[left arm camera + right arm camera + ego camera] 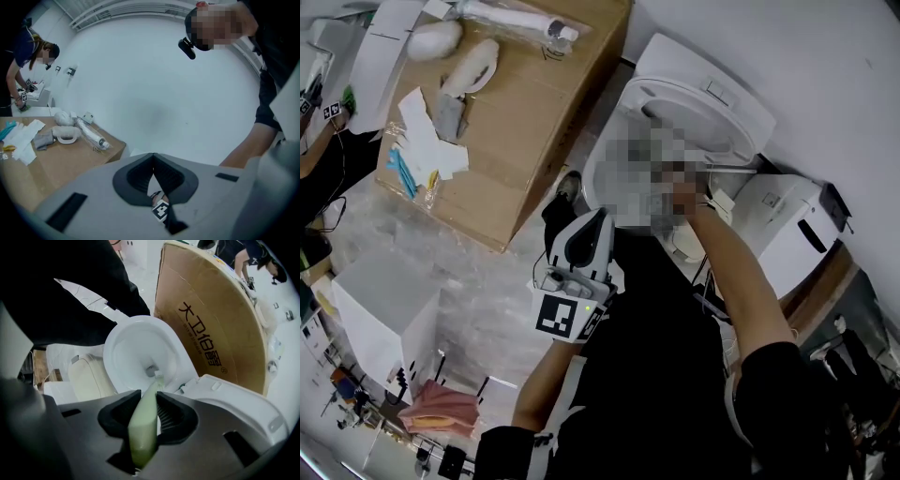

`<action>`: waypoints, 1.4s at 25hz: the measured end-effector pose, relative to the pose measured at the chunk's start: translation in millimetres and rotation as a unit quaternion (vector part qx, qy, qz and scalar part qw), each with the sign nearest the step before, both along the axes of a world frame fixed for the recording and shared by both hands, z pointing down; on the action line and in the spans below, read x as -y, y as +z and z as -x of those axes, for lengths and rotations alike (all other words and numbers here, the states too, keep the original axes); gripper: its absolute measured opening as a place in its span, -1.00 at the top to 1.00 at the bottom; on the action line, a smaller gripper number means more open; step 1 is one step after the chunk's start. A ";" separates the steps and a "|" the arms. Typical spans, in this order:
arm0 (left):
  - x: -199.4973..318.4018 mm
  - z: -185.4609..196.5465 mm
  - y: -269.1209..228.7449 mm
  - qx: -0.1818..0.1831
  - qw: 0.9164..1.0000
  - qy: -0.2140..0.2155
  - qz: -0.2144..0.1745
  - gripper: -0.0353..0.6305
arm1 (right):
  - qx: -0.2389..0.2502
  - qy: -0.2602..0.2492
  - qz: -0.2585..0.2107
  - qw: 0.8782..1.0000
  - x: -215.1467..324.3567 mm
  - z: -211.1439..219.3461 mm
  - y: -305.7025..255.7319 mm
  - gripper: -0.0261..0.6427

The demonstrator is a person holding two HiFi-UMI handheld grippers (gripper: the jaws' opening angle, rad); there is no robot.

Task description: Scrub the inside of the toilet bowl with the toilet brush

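Right tool: clamped on the pale green handle of the toilet brush; the handle sits square between both pads and fills the gap.

Governing relation: the toilet bowl lies directly ahead of the right tool, along the line of its jaws; the brush's long axis runs from the grip straight out and down into the bowl, with the white bristle head at the far end, close to the outlet at the bottom; I cannot tell whether the bristles are touching the porcelain. I judge the scrub to be at its opening; the next stroke calls for carrying the head along this same axis against the bowl wall. The raised seat and lid stand just beside the handle on one side, and a cardboard box stands behind the bowl.

Right arm: stretched forward and down to the toilet; its tool is hidden in the head view.

Left tool: pads together, nothing between them; held upright close to the torso on a bent forearm, well apart from the bowl; the right hand is plainly the nearer.
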State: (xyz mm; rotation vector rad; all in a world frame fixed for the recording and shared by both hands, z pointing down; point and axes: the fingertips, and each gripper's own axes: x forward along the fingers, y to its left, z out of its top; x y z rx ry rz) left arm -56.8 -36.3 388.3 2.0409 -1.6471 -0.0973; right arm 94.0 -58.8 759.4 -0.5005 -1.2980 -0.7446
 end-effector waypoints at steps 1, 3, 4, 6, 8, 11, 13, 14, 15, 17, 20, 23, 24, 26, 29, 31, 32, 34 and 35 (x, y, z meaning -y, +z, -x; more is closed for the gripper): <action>-0.6 3.0 0.0 0.000 1.000 -0.002 0.000 0.87 | 0.002 -0.017 -0.003 1.000 0.9 7.2 -1.7 0.59; -1.5 9.3 0.6 0.000 1.000 -0.004 0.002 0.87 | 0.007 -0.048 -0.009 0.999 1.7 23.1 -5.4 0.59; -1.9 12.1 1.0 0.000 1.000 -0.004 0.003 0.87 | 0.009 -0.059 -0.011 0.998 1.2 30.5 -7.2 0.59; -2.7 17.1 1.7 0.000 1.000 -0.002 0.006 0.87 | 0.011 -0.068 -0.010 0.998 -2.5 41.6 -9.1 0.59; -1.9 21.9 1.2 0.000 1.000 0.004 0.008 0.87 | 0.010 -0.053 -0.005 0.999 -6.9 46.6 -9.5 0.59; 1.5 29.1 -1.8 -0.001 1.000 0.017 0.010 0.87 | 0.012 -0.001 0.002 1.000 -13.1 46.7 -11.7 0.59; 4.3 31.6 -4.4 -0.001 0.999 0.032 0.012 0.87 | 0.013 0.041 0.008 0.999 -18.3 42.0 -13.6 0.59; 5.9 31.9 -5.7 -0.001 0.999 0.041 0.012 0.87 | 0.015 0.069 0.012 0.997 -21.3 39.0 -14.7 0.59; 7.6 31.7 -6.8 -0.002 0.999 0.051 0.013 0.87 | 0.018 0.104 0.017 0.994 -24.4 36.0 -15.6 0.59; 11.2 30.4 -8.2 -0.003 0.997 0.076 0.013 0.87 | 0.028 0.189 0.027 0.981 -31.2 31.5 -17.7 0.59; 14.7 26.1 -11.2 -0.005 0.993 0.119 0.013 0.87 | 0.063 0.353 0.039 0.933 -39.5 28.1 -22.1 0.59; 16.2 20.3 -12.2 -0.007 0.986 0.165 0.009 0.87 | 0.115 0.555 0.047 0.822 -39.5 21.7 -30.0 0.59; 16.6 18.5 -11.4 -0.006 0.984 0.180 0.010 0.87 | 0.136 0.626 0.050 0.766 -38.4 18.5 -34.1 0.58; 19.5 16.1 -8.9 -0.002 0.978 0.209 0.011 0.87 | 0.182 0.764 0.056 0.617 -34.2 9.6 -43.6 0.58; 26.6 15.4 -5.3 0.003 0.970 0.242 0.013 0.87 | 0.250 0.917 0.064 0.303 -30.3 -10.8 -53.1 0.59; 30.5 13.9 -2.5 0.003 0.966 0.258 0.015 0.87 | 0.286 0.954 0.064 0.062 -37.2 -28.4 -48.9 0.58; 32.3 12.9 -1.2 0.004 0.964 0.266 0.016 0.87 | 0.301 0.950 0.062 -0.055 -42.5 -36.8 -45.0 0.58; 35.3 12.2 1.6 0.005 0.960 0.280 0.015 0.87 | 0.316 0.913 0.054 -0.251 -54.6 -46.3 -34.6 0.59; 36.2 12.6 3.8 0.004 0.958 0.286 0.016 0.87 | 0.315 0.892 0.052 -0.321 -60.7 -46.2 -27.9 0.59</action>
